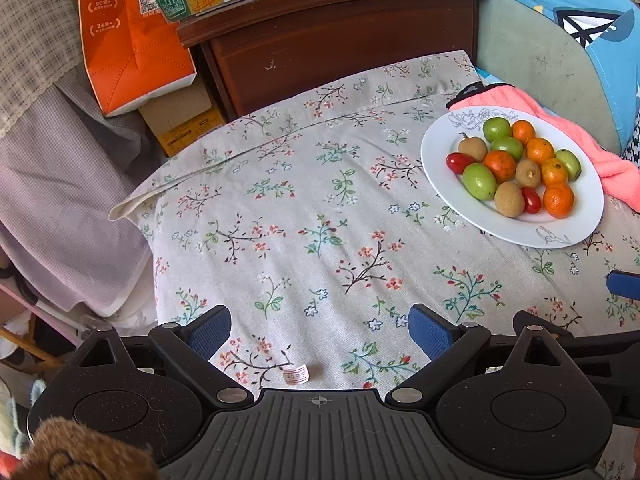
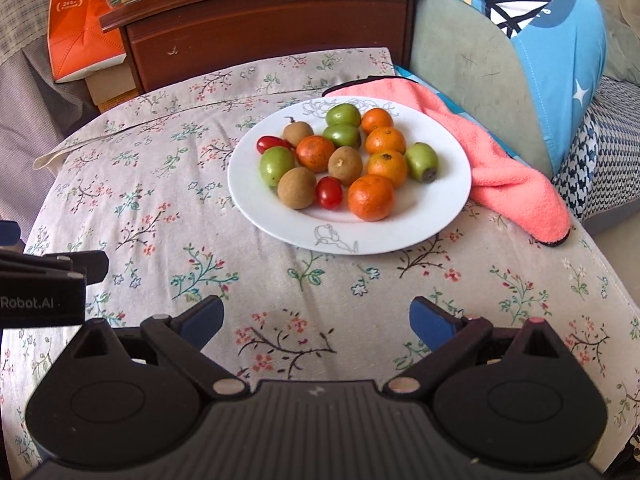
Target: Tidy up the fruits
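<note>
A white plate sits on the floral cloth and holds mixed fruit: several oranges, green jujubes, brown longans and two cherry tomatoes. The plate also shows in the left wrist view at the right. My right gripper is open and empty, a little short of the plate's near rim. My left gripper is open and empty over bare cloth, left of the plate. Part of the left gripper's body shows at the left edge of the right wrist view.
A pink towel lies against the plate's right side. A dark wooden cabinet stands behind, with an orange bag and boxes to its left. A blue cushion lies at the right. A small roll of tape lies on the cloth near the left gripper.
</note>
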Motion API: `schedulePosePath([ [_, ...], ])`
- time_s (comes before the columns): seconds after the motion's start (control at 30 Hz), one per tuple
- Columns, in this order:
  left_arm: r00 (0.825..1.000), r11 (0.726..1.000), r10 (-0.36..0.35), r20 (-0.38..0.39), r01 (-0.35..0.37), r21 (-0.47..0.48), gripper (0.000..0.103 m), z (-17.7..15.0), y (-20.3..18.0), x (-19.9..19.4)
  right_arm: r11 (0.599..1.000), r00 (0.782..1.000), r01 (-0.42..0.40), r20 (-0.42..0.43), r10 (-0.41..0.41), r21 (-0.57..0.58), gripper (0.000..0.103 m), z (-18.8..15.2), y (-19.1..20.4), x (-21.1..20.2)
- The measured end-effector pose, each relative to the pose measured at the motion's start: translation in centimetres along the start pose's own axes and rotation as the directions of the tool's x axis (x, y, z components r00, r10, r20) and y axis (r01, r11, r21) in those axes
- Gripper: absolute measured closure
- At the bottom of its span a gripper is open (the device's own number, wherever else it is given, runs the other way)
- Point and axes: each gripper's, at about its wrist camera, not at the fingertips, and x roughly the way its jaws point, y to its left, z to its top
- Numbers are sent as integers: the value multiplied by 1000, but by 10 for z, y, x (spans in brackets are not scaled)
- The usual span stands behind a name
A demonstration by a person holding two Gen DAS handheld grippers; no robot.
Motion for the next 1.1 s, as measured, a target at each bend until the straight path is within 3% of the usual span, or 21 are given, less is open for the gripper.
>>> schedulePosePath([
  [0.13,1000,1000,15,-3,-15,-25,6,-9,15,-2,998,999,-39,-4,39,-38,4,-15,16,1],
  [0.43,999,996,29,-24,-31,-81,6,-21,42,-1,982,989,-69,114,91,-176,1,-36,56,1],
  [0.8,999,994,41,-31,-44,-97,6,-25,52,1,974,967,-85,218,131,-209,1,-32,78,19],
  [1.1,999,995,33,-27,-36,-91,6,-24,51,1,973,966,-90,219,137,-214,1,-30,83,22],
])
